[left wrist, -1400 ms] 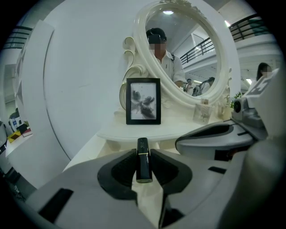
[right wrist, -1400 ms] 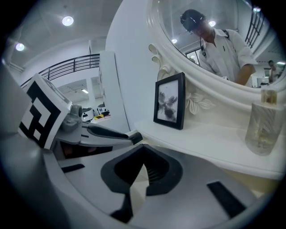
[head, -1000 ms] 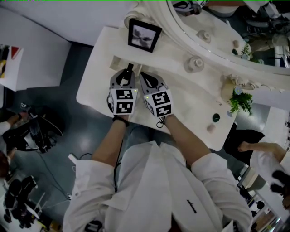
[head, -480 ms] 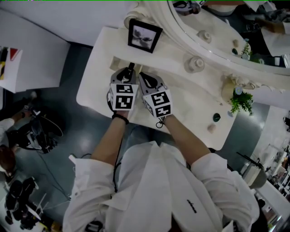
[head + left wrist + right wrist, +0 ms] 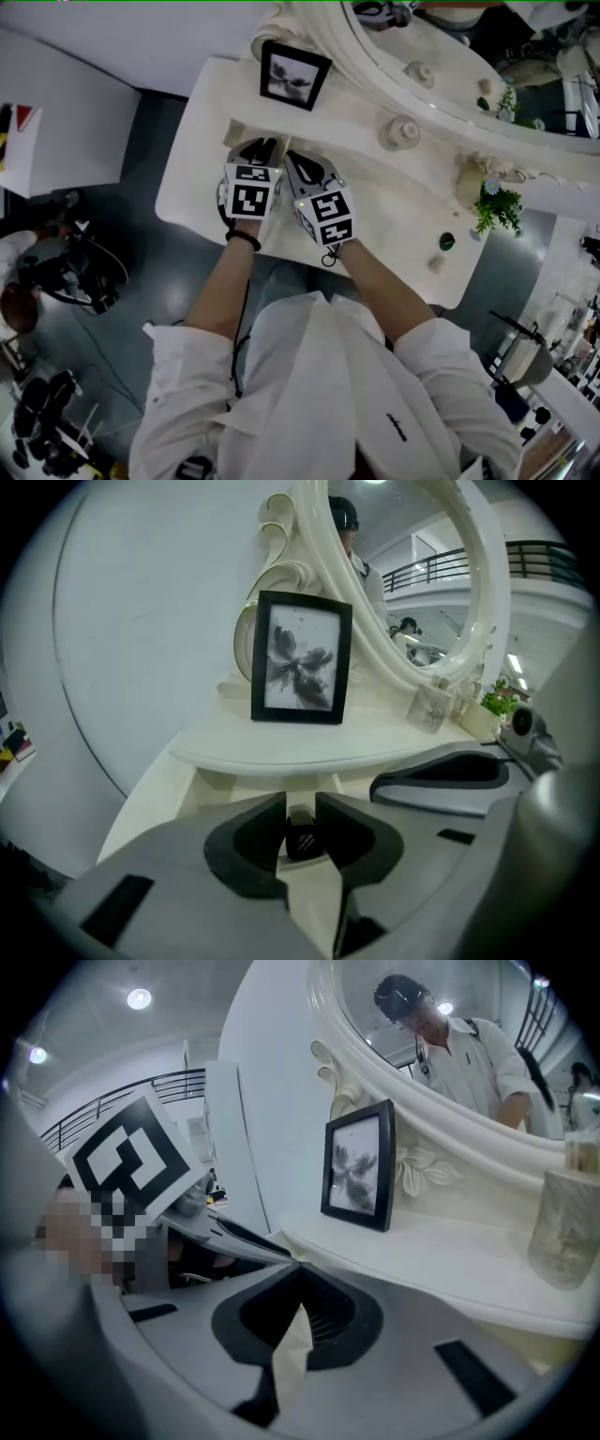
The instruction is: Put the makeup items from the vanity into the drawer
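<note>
Left gripper is clamped on a small black item at lower centre. Right gripper is closed and empty. The item should be kept level until release.

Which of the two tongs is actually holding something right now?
The left tongs: a small black item is pinched between their jaws. The right tongs are closed tip to tip with nothing between them.
</note>
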`<state>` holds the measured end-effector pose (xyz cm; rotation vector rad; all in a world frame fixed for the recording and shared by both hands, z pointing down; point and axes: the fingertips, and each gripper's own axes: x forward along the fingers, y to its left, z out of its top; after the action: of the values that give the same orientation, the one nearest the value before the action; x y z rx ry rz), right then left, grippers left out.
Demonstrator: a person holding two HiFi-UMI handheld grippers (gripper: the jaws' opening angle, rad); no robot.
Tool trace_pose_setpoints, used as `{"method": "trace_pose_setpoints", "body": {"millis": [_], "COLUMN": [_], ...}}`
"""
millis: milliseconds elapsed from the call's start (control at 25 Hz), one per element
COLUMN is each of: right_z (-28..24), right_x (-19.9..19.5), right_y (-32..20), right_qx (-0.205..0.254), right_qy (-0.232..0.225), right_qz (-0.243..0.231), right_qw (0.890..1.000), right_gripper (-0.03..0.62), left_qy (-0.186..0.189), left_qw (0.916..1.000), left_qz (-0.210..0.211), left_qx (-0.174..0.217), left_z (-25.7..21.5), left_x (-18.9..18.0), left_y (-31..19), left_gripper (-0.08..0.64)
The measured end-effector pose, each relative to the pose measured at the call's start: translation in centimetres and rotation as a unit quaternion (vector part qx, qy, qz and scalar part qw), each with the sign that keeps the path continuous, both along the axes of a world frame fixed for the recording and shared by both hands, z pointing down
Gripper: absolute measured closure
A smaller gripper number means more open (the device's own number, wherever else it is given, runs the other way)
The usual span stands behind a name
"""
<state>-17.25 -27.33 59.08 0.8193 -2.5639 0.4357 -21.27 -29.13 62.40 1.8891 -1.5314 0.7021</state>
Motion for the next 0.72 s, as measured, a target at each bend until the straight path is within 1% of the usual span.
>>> {"method": "trace_pose_setpoints", "body": {"millis": [120,320,520,720], "right_z": [0.0,0.2,0.3,0.4], "right_x": [0.3,1.0,1.2,1.2], "right_y": [-0.3,-0.5,-0.5,-0.4], "right_qx": [0.0,-0.002,-0.005,-0.006], "right_qy": [0.0,0.001,0.002,0.0], "right_qz": [0.004,0.011,0.012,0.013], "right_qw": [1.0,1.0,1.0,1.0], "right_gripper": [0.574,0.574,0.574,0.574], "left_qy": [-0.001,-0.009,-0.02,-0.006], "left_qw": [0.9999,0.9988,0.9985,0.9983], "left_qz": [-0.001,-0.006,-0.002,0.001], "left_qx": [0.01,0.048,0.05,0.058], "left_z": [0.3,-0.1,-0.1,-0.1], "left_x": [0.1,0.0,0.2,0.8], "left_y": [-0.4,-0.9,-0.9,-0.8], "left_gripper": [0.445,0.446,0.443,0.397]}}
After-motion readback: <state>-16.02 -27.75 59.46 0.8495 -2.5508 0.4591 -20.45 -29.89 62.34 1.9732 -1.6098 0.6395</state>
